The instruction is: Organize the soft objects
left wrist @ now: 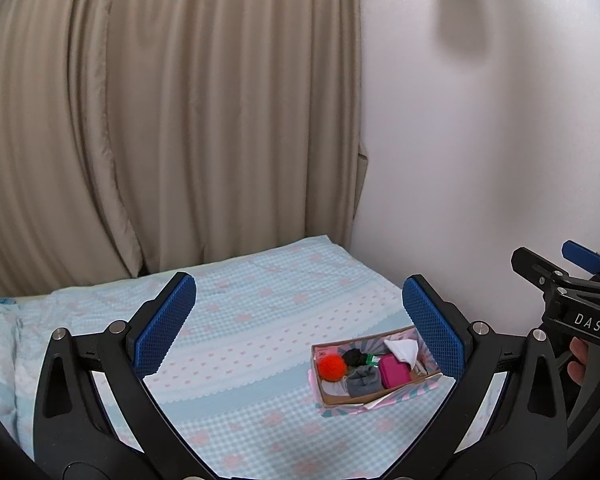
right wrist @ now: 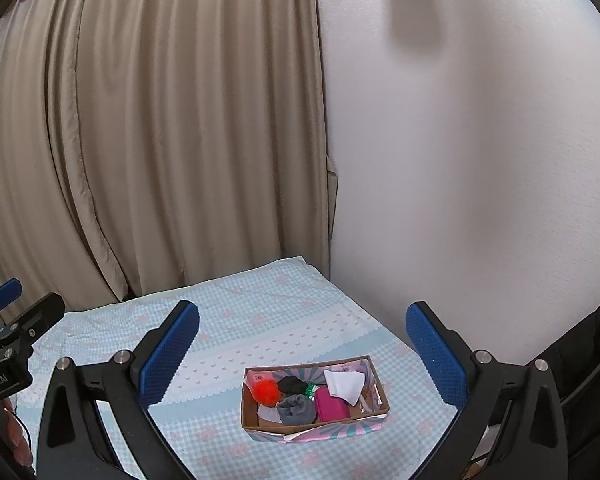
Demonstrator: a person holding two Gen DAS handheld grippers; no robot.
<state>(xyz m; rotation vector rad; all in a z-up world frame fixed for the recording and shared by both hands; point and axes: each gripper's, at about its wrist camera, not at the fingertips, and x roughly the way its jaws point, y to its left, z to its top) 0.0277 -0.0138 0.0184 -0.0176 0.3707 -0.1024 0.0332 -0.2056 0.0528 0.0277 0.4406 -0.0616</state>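
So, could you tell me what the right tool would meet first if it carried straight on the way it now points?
Probably the bedspread just beyond the cardboard box. The right tool is open and empty, aimed slightly over the box's far rim, though depth is hard to judge, so it might clip the box.

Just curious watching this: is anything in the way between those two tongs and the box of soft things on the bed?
Nothing visible: both tongs hang open above the box, with only bare bedspread around it.
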